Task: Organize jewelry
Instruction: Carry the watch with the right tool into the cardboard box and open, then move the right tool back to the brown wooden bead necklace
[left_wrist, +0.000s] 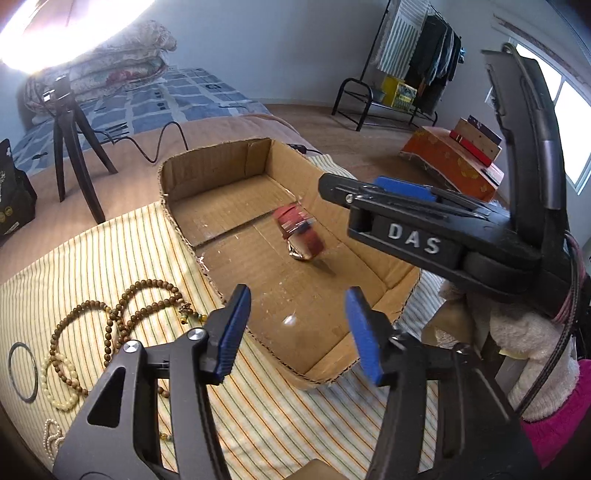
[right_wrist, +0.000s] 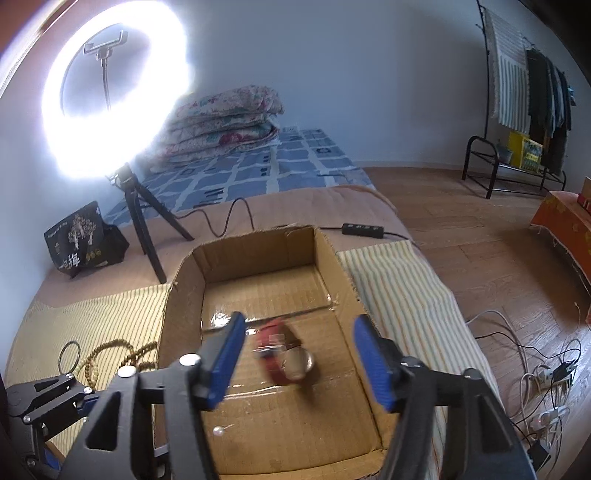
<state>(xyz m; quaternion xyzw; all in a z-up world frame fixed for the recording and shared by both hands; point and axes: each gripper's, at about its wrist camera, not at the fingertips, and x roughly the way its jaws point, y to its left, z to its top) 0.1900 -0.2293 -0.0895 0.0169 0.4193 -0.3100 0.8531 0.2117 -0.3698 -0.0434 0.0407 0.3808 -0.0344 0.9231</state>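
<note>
A red-strapped watch (left_wrist: 301, 234) with a silver case lies blurred on the floor of an open cardboard box (left_wrist: 207, 177); it also shows in the right wrist view (right_wrist: 284, 352), below and between my right fingers. My right gripper (right_wrist: 299, 363) is open and empty above the box (right_wrist: 184, 295). My left gripper (left_wrist: 297, 332) is open and empty over the box's near end. The right gripper's body (left_wrist: 413, 229) reaches over the box's right wall. A small pearl pin (right_wrist: 218, 430) lies in the box. Brown bead necklaces (left_wrist: 122, 317), a cream bead bracelet (left_wrist: 59, 384) and a dark ring (left_wrist: 23, 371) lie on the striped cloth (left_wrist: 277, 424) at the left.
A ring light on a tripod (right_wrist: 144, 218) and a black bag (right_wrist: 83, 240) stand behind the box. A power strip (right_wrist: 364, 229) and cables lie at the right. A plush toy (left_wrist: 524, 354) sits at the right edge.
</note>
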